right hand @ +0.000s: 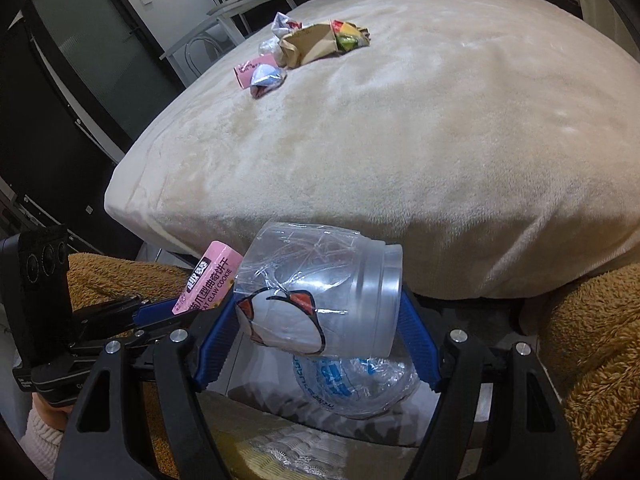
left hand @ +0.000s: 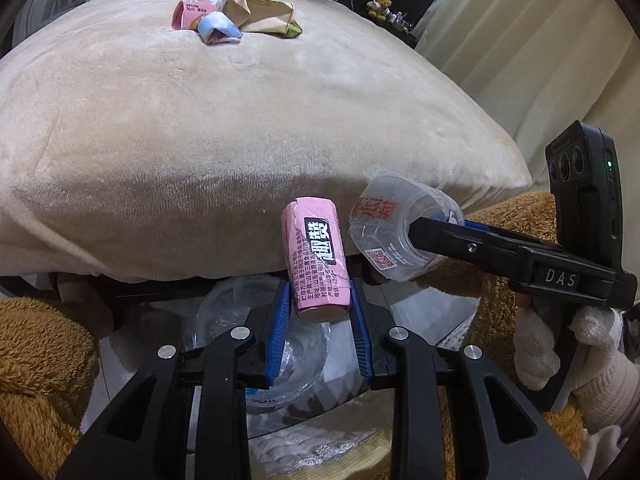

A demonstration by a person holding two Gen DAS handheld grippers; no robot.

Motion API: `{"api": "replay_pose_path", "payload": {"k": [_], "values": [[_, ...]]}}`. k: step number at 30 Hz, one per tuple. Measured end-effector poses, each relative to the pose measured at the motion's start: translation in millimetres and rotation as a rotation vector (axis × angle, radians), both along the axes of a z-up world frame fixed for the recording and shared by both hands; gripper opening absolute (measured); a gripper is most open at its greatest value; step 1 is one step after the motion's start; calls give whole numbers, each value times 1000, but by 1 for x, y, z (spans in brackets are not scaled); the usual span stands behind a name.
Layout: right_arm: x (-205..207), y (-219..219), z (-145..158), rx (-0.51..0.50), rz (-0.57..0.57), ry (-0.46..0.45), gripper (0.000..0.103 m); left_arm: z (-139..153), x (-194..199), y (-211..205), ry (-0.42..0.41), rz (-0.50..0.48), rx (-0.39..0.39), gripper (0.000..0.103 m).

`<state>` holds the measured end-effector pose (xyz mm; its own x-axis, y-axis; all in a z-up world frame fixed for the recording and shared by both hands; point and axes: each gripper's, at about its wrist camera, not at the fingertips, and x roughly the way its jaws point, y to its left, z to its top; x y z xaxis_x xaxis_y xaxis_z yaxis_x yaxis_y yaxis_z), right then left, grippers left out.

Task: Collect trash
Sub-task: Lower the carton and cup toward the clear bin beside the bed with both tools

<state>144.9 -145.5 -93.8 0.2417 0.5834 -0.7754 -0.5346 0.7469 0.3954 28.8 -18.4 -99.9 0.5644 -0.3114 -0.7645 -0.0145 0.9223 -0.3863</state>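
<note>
Standing nearly upright between the blue pads, the pink cookie box (left hand: 316, 256) is pinched at its lower end by the left gripper (left hand: 320, 316), just off the near edge of the beige plush bed (left hand: 200, 120). Beside it, the right gripper (right hand: 316, 336) clamps a clear plastic jar (right hand: 320, 292) lying sideways across its jaws. Below both sits a clear plastic bag (right hand: 360, 384), while more wrappers (left hand: 236, 16) lie heaped far up the bed.

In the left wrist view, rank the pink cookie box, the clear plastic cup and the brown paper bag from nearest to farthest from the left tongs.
1. Pink cookie box: clamped in the left tongs.
2. Clear plastic cup: just right, in the right tongs.
3. Brown paper bag: far across the bed, in the trash pile.
</note>
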Motion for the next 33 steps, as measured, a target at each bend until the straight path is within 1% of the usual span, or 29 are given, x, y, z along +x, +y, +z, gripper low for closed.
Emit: {"api": "replay_pose_path", "payload": {"k": [2, 4, 7, 9, 14, 18, 21, 24, 29, 33], "values": [[4, 4, -10, -26, -4, 47, 74, -8, 3, 0, 35, -5, 10, 28], [8, 7, -21, -42, -9, 104, 74, -18, 8, 2, 94, 1, 14, 28], [12, 10, -36, -61, -13, 176, 74, -34, 15, 2, 179, -23, -5, 28], [15, 12, -45, -80, -17, 214, 74, -42, 20, 0, 215, -25, 16, 28], [24, 17, -69, -119, -40, 310, 74, -61, 32, -4, 298, -50, 31, 28], [28, 23, -82, -144, -47, 354, 74, -74, 35, -7, 358, -60, 42, 28], [30, 24, -90, -160, -56, 379, 74, -80, 38, -4, 388, -67, 0, 28], [31, 24, -99, -171, -65, 407, 74, -83, 37, -4, 412, -62, 14, 28], [34, 25, -105, -190, -71, 420, 74, -88, 37, -3, 443, -57, 11, 28], [33, 26, -102, -177, -67, 412, 74, -93, 36, -2, 458, -57, 5, 29]]}}
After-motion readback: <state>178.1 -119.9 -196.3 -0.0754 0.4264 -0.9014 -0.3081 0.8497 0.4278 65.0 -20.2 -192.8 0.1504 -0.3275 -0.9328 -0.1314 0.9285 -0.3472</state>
